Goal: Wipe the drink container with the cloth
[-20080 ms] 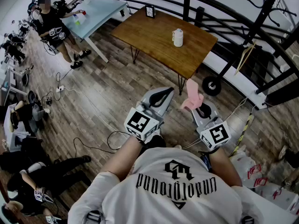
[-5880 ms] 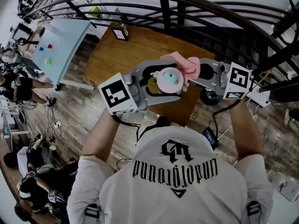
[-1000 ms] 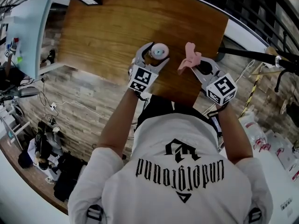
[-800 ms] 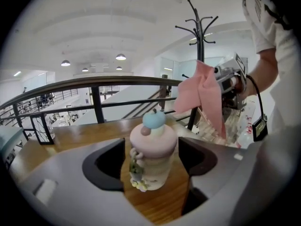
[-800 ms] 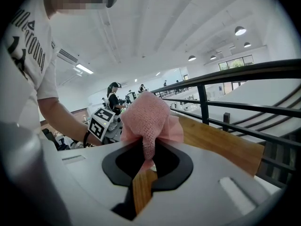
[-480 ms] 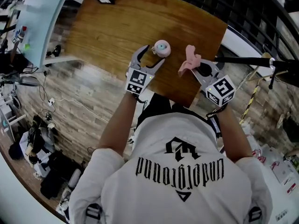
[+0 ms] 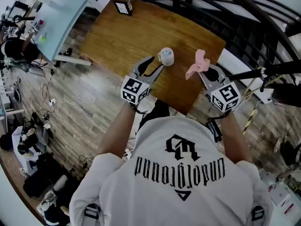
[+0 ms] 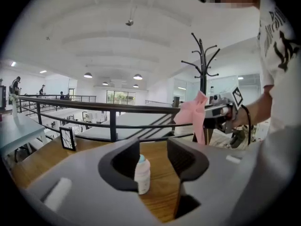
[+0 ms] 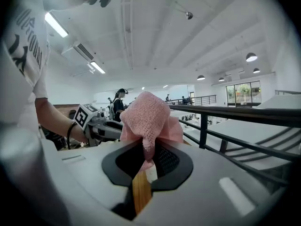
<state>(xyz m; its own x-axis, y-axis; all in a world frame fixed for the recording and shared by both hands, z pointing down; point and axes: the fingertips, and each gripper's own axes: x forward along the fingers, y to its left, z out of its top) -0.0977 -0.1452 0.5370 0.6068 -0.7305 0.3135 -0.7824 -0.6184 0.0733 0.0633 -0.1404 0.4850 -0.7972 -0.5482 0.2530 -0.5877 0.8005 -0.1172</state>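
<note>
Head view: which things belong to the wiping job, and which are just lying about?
Job in hand:
- drink container, standing on the wooden table
- pink cloth, clamped in the right gripper
- left gripper, jaws apart after just closing partway; the container shows in their gap, untouched

Lying about:
- framed card at the table's far corner
- light-blue table
- coat rack

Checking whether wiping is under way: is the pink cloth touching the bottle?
No, the pink cloth in the right gripper sits clear of the bottle.
</note>
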